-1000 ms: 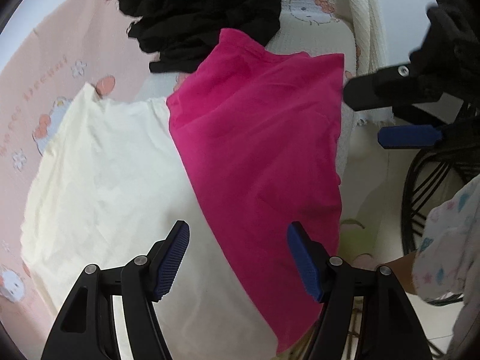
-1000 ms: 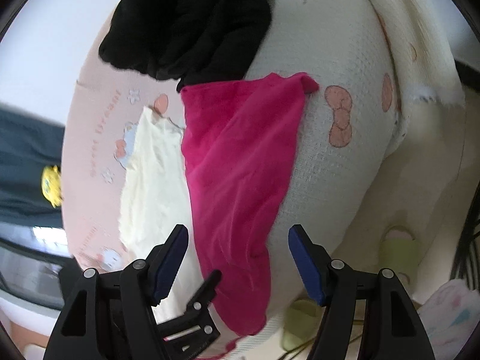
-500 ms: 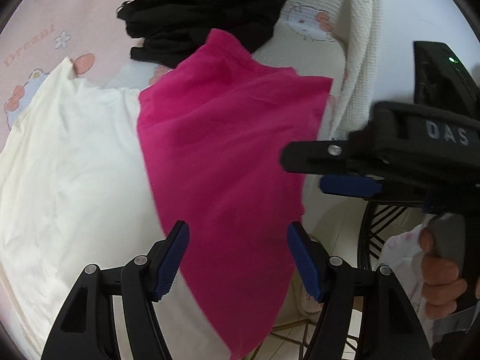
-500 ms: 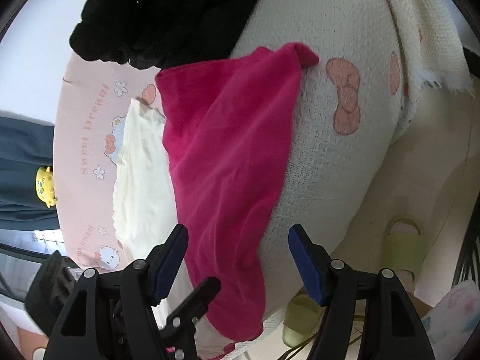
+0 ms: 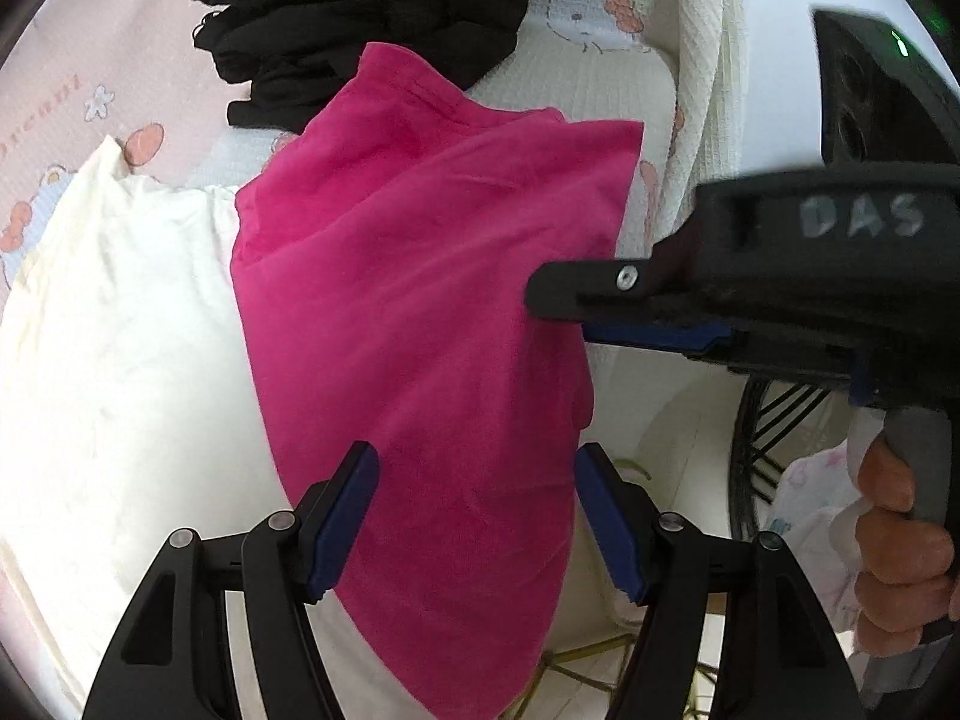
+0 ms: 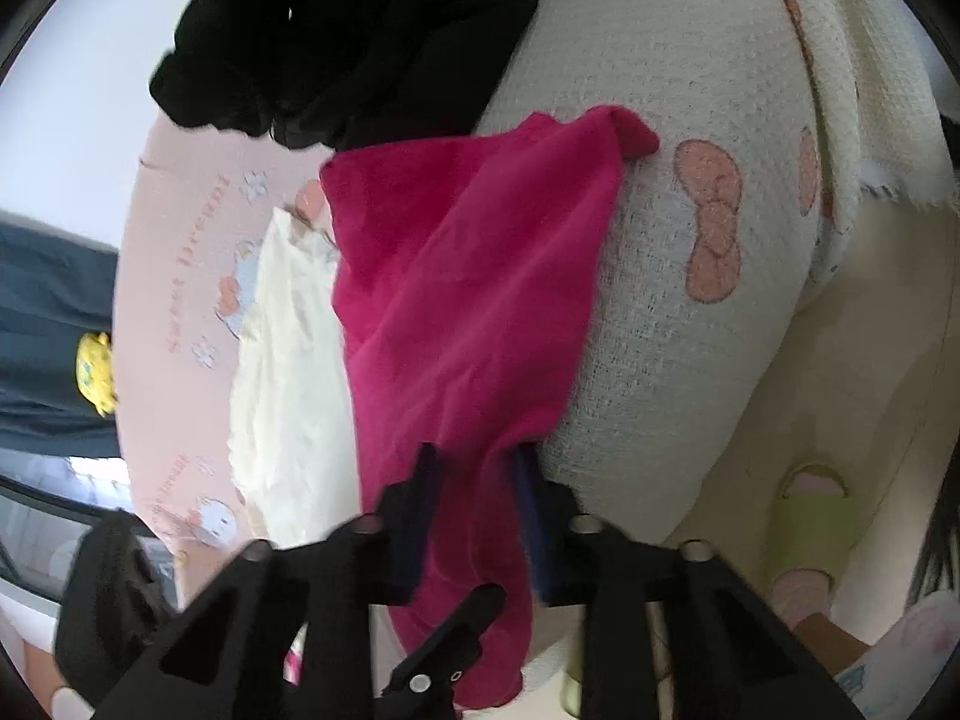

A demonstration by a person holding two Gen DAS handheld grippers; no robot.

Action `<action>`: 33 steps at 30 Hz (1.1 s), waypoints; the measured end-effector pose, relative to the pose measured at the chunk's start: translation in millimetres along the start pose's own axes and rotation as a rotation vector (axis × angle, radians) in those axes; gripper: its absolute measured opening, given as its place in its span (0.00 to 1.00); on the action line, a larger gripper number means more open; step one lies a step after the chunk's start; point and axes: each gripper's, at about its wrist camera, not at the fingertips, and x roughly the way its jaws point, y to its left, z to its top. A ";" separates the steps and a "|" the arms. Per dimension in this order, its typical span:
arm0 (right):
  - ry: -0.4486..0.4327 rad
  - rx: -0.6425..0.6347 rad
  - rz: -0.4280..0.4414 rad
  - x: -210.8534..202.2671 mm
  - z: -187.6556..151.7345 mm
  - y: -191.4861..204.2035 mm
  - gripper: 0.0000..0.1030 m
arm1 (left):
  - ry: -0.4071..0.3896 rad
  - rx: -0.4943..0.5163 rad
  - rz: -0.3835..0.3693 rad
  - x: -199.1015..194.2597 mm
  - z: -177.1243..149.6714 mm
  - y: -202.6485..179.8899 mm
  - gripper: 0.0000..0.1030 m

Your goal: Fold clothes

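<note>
A bright pink garment (image 5: 420,324) lies draped over the near right edge of a bed, overlapping a cream garment (image 5: 120,360) to its left. The right gripper (image 6: 474,510) has just been closing its jaws, and the pink cloth's right edge is pinched between them. The left gripper (image 5: 474,516) hovers over the pink cloth's near end, jaws apart and empty. A black clothes pile (image 5: 360,12) sits at the far side, on a white cartoon-print blanket (image 6: 690,300)

1. The right gripper (image 6: 474,516), its jaws just closing, pinches the pink cloth (image 6: 456,300) between its pads.
2. The left gripper (image 5: 474,516) points steeply down, jaws apart.
3. A hand (image 5: 900,546) grasps the right gripper's handle.
</note>
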 end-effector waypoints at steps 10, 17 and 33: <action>-0.009 0.041 0.189 -3.0 2.7 -3.6 0.19 | -0.004 -0.121 -0.136 5.1 19.0 7.4 0.64; -0.012 0.048 0.211 -6.3 4.7 -1.9 0.19 | -0.075 -0.054 -0.059 13.3 26.7 -1.6 0.55; -0.005 0.130 0.162 -7.3 24.6 -21.8 0.59 | -0.074 -0.094 -0.135 12.1 39.6 28.4 0.35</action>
